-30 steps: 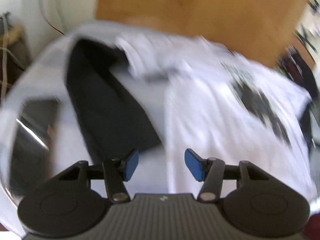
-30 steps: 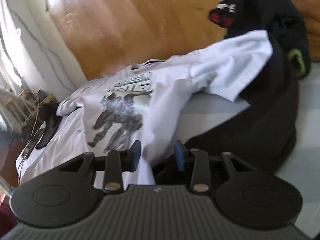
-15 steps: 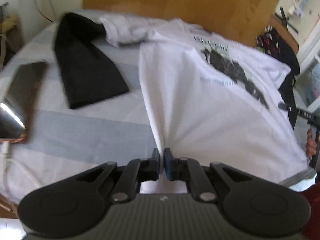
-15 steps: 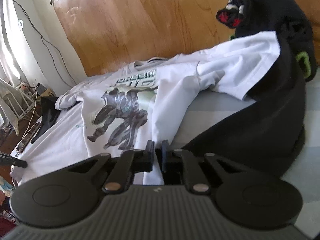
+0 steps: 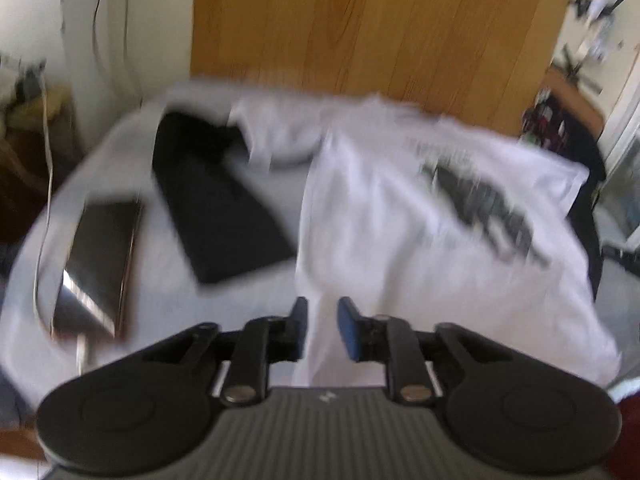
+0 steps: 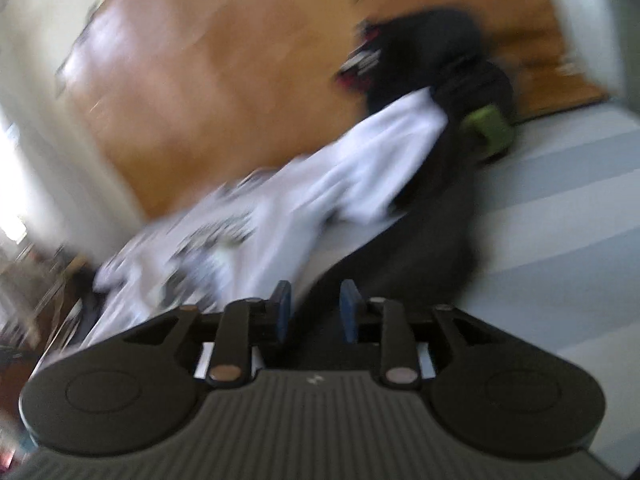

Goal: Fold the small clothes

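Note:
A white T-shirt with a dark print (image 5: pixel 420 220) lies spread on the striped bed. It also shows in the right wrist view (image 6: pixel 320 200), one sleeve draped over dark clothing. My left gripper (image 5: pixel 322 326) is open at the shirt's near left hem corner, with the cloth's edge running between the blue pads. My right gripper (image 6: pixel 314 310) is open just off the shirt's near right corner, over a dark garment (image 6: pixel 420 252). Both views are blurred by motion.
A folded black cloth (image 5: pixel 216 200) and a phone (image 5: pixel 100 264) with a cable lie left of the shirt. A wooden headboard (image 5: pixel 380 28) stands behind. A pile of dark clothes with green and red trim (image 6: pixel 460 80) sits at the far right.
Half a second ago both grippers were shut on the shirt's hem corners. Both have opened and let the cloth go. The right gripper has swung to the right.

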Action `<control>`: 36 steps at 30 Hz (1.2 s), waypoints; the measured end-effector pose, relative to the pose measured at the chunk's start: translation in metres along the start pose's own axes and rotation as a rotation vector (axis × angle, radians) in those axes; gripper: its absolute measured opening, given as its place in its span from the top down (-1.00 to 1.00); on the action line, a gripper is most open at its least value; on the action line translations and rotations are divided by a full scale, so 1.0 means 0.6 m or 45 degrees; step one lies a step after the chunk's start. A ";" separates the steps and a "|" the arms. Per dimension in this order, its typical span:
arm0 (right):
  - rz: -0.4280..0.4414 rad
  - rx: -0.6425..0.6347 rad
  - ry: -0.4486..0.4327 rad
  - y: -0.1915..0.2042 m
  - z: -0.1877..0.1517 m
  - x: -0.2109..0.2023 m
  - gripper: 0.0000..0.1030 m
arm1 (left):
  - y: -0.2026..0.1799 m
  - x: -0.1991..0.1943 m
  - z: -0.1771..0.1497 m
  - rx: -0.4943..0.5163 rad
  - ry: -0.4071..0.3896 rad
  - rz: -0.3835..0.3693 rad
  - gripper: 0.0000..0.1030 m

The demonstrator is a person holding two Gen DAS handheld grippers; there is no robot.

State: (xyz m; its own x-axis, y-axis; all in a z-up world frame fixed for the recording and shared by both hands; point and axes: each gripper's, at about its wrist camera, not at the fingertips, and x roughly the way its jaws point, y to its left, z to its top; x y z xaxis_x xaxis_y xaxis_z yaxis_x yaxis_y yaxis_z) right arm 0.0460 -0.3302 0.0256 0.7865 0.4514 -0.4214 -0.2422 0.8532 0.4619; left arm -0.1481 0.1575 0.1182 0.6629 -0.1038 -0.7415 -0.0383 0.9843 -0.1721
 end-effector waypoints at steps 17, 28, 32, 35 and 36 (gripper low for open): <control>-0.111 0.094 0.032 -0.061 0.066 0.074 0.85 | -0.145 0.157 0.096 0.145 0.049 -0.310 0.23; 0.304 -0.031 -0.095 0.161 0.278 0.057 0.85 | -0.104 0.213 0.128 0.019 -0.048 -0.359 0.05; 0.407 -0.049 0.054 0.263 0.290 0.165 0.84 | -0.047 0.211 0.134 -0.106 -0.094 -0.384 -0.01; 0.525 0.027 0.160 0.331 0.277 0.256 0.80 | -0.012 0.202 0.134 -0.162 -0.121 -0.371 -0.10; 0.559 0.062 0.198 0.351 0.267 0.284 0.72 | 0.000 0.200 0.135 -0.183 -0.126 -0.365 -0.11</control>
State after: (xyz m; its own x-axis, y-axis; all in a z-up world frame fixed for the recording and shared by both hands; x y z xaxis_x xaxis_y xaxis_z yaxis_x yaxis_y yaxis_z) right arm 0.2202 -0.1157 0.1761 0.5205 0.8037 -0.2883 -0.5031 0.5614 0.6570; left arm -0.0079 0.1566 0.0814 0.7312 -0.3522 -0.5842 0.0601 0.8863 -0.4592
